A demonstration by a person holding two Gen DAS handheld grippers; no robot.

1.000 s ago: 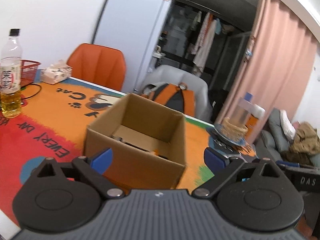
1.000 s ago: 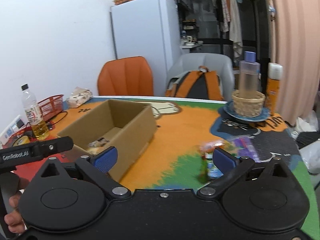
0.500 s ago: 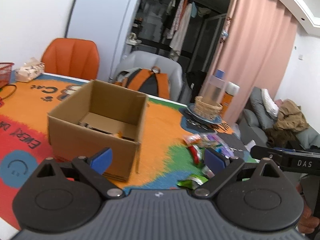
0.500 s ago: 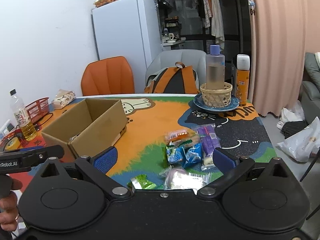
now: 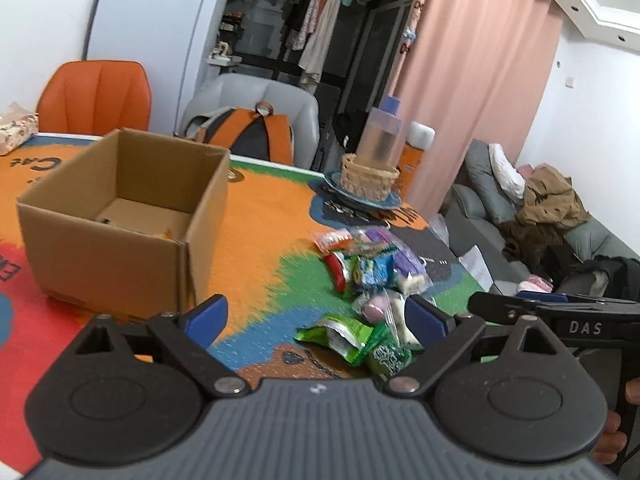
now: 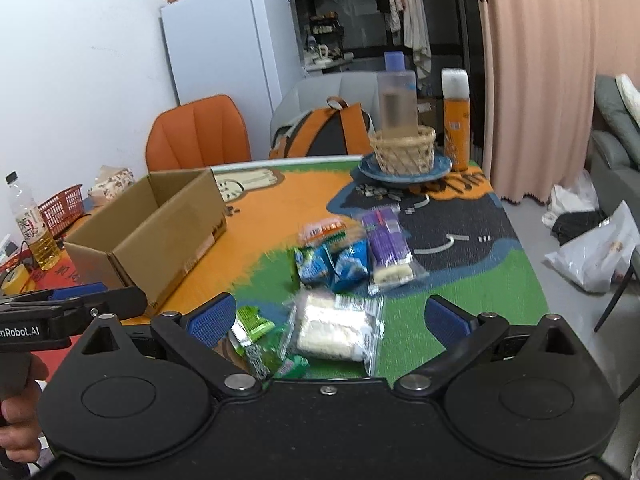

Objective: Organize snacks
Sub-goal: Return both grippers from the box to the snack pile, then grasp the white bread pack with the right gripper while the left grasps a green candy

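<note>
Left gripper point(image 5: 316, 316) is wide open, holding nothing; right gripper point(image 6: 332, 316) also, above the snack packets point(image 6: 344, 264); cardboard box point(image 6: 152, 228) beside.

Open cardboard box point(image 6: 160, 232), upright on the worktop, flaps folded in. To its right, well apart, a loose heap of snack packets point(image 6: 340, 276): green packets point(image 5: 356, 340) nearest, two blue packets point(image 6: 332, 264), purple packet point(image 6: 386, 240) and orange packet point(image 6: 322, 230) farther back.
</note>
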